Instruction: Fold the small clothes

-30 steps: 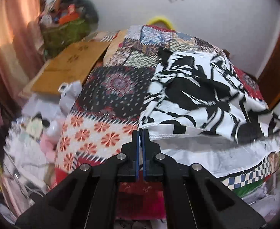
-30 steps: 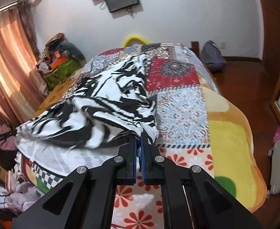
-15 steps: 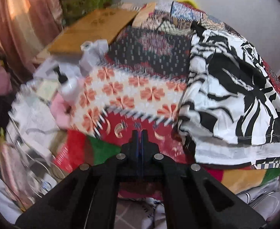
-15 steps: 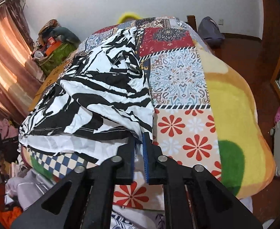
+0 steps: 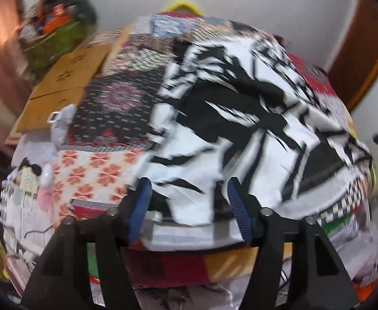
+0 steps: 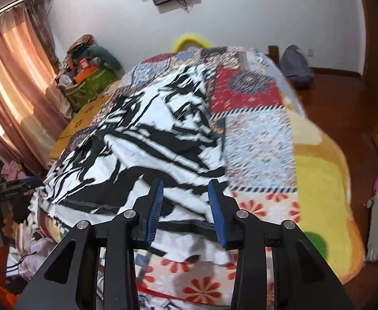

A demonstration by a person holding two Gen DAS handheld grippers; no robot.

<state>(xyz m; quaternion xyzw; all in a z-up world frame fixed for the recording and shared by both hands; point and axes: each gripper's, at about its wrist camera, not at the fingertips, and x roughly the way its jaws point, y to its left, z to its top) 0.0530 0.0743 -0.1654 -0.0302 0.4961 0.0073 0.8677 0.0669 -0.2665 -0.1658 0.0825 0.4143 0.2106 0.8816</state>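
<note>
A black-and-white patterned garment [image 5: 240,118] lies spread on the patchwork bedspread [image 5: 116,103], its hem near the bed's front edge. My left gripper [image 5: 187,183] hovers over the garment's near left part. Its jaws are opening and stand wide apart, with cloth showing between them but not pinched. In the right wrist view the same garment [image 6: 150,142] covers the left half of the bedspread [image 6: 256,139]. My right gripper [image 6: 186,183] is over its near right corner, jaws opening, pads clear of the cloth. The left wrist view is blurred.
A flat cardboard sheet [image 5: 59,85] and a green bag of clutter [image 5: 52,38] sit left of the bed, with loose clothes and bottles [image 5: 29,180] below them. Wooden floor [image 6: 343,103] and a grey backpack [image 6: 296,67] lie to the right. Curtains [image 6: 13,90] hang at left.
Both grippers were shut a second ago and now stand apart. The left one swung left off the garment, then back over its near edge. The garment has settled flatter on the bed.
</note>
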